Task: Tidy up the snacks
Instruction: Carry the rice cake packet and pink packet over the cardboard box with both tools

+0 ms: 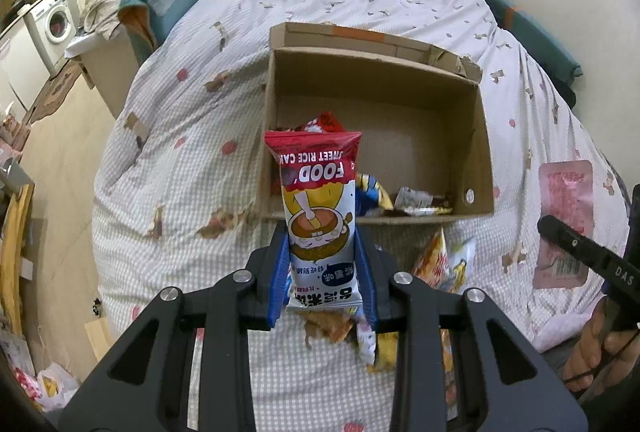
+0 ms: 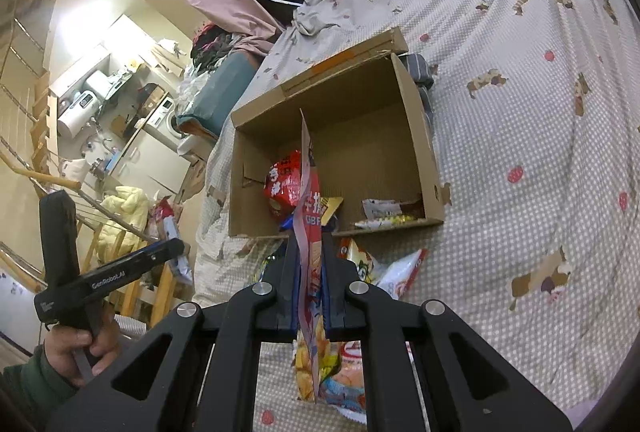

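On the bed (image 1: 168,159), left hand-held gripper (image 1: 322,268) pinching rice cake packet (image 1: 318,207), right hand-held gripper (image 2: 310,272) pinching flat snack packet (image 2: 308,232), before cardboard box (image 1: 480,135)

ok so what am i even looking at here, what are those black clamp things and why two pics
These are two hand-held grippers, one in each of a person's hands, each with a camera looking along its jaws. One picture comes from each. The left gripper is shut on a rice cake packet. The right gripper is shut on a flat pink snack packet, seen edge-on. Both point at a cardboard box on a bed with a patterned sheet. The box already holds some snacks, and more loose snack packets lie before it.
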A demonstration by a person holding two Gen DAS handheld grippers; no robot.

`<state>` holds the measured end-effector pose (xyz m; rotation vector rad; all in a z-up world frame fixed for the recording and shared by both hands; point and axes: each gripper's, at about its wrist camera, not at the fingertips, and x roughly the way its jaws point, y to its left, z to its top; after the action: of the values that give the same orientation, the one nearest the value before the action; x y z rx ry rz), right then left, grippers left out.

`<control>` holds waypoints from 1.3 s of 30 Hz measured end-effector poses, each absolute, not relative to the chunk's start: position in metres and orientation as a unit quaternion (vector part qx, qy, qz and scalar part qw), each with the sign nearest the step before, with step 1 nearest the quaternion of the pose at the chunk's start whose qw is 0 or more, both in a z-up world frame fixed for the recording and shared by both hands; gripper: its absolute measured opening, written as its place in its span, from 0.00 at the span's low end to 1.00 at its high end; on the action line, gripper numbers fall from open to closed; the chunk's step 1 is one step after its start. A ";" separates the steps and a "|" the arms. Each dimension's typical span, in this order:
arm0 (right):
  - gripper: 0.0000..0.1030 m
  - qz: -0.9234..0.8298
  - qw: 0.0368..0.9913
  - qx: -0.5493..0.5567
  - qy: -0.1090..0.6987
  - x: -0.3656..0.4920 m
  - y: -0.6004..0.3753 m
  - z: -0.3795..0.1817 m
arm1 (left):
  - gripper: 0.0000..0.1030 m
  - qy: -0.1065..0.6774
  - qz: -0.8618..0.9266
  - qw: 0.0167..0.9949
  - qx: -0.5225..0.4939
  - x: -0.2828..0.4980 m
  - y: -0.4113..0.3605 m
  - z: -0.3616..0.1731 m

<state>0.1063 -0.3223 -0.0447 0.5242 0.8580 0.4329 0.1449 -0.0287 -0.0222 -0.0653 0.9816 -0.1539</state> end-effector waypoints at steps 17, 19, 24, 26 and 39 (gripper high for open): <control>0.08 0.187 0.862 0.217 0.417 0.197 -0.319 -0.052 | 0.26 0.461 -0.086 0.883 -0.010 0.227 -0.077 -0.026; 0.08 0.185 0.860 0.220 0.422 0.206 -0.319 -0.056 | 0.26 0.463 -0.088 0.882 -0.010 0.236 -0.083 -0.029; 0.08 0.178 0.858 0.215 0.431 0.223 -0.317 -0.066 | 0.27 0.469 -0.095 0.878 0.006 0.252 -0.103 -0.040; 0.08 0.177 0.858 0.210 0.434 0.228 -0.314 -0.070 | 0.27 0.475 -0.098 0.875 0.011 0.257 -0.111 -0.047; 0.08 0.114 0.860 0.149 0.475 0.233 -0.306 -0.092 | 0.27 0.492 -0.108 0.863 0.039 0.264 -0.147 -0.085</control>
<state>0.2333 -0.3060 -0.0920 0.3131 0.9964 0.2394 0.2635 -0.1474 -0.0850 0.0817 1.0323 -0.2257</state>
